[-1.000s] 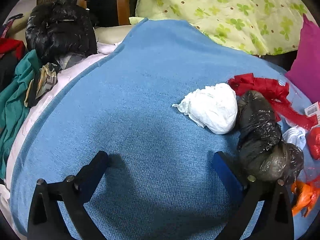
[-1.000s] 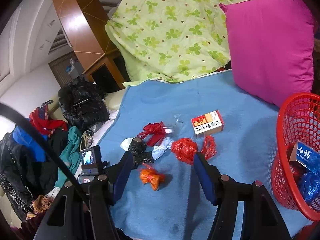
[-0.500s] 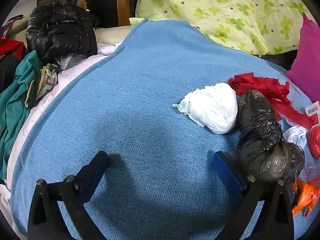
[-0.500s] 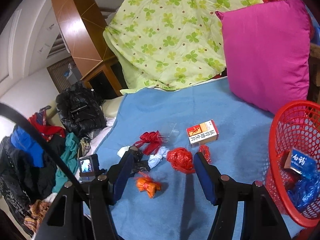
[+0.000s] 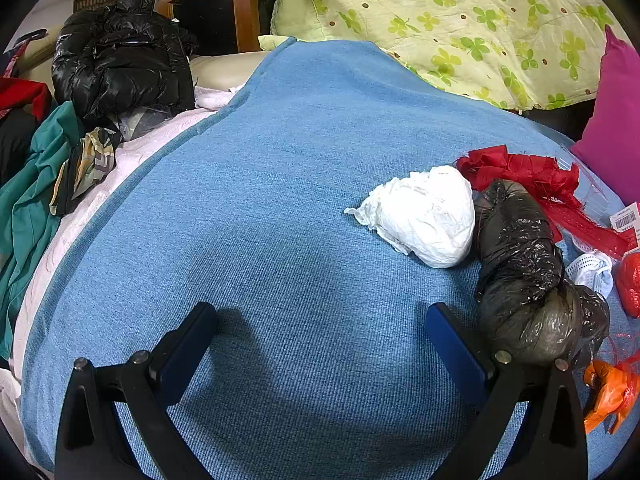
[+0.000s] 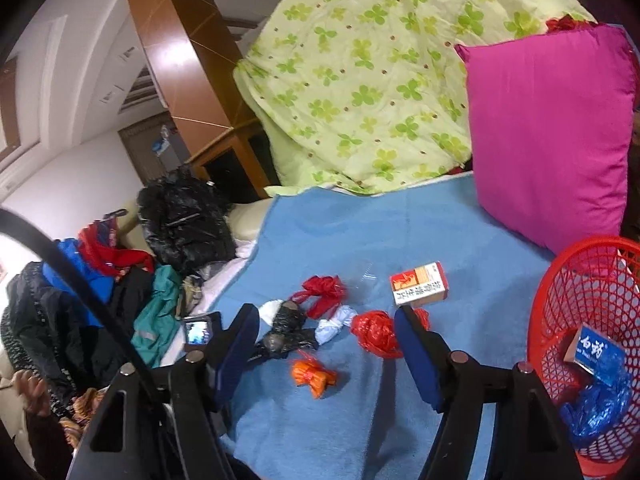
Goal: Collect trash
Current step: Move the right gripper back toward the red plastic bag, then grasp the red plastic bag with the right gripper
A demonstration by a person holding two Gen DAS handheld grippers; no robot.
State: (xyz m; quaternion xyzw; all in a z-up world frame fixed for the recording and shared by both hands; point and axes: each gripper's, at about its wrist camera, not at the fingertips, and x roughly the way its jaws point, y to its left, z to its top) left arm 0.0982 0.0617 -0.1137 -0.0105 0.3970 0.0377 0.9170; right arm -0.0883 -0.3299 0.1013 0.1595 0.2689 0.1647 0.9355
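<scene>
Trash lies on a blue blanket. In the left wrist view a white crumpled wad sits ahead to the right, with a black plastic bundle, red scraps and an orange wrapper beyond it. My left gripper is open and empty, low over bare blanket. In the right wrist view my right gripper is open and empty, above the orange wrapper, a red wad, the black bundle and an orange-white box. A red mesh basket at the right holds a blue box and blue plastic.
A magenta pillow and a green clover quilt stand at the back. A black jacket and heaped clothes lie off the blanket's left edge. The left gripper's camera screen shows in the right wrist view.
The right wrist view has drifted up and back, so the trash and basket sit lower and smaller in the frame. The left gripper has barely moved.
</scene>
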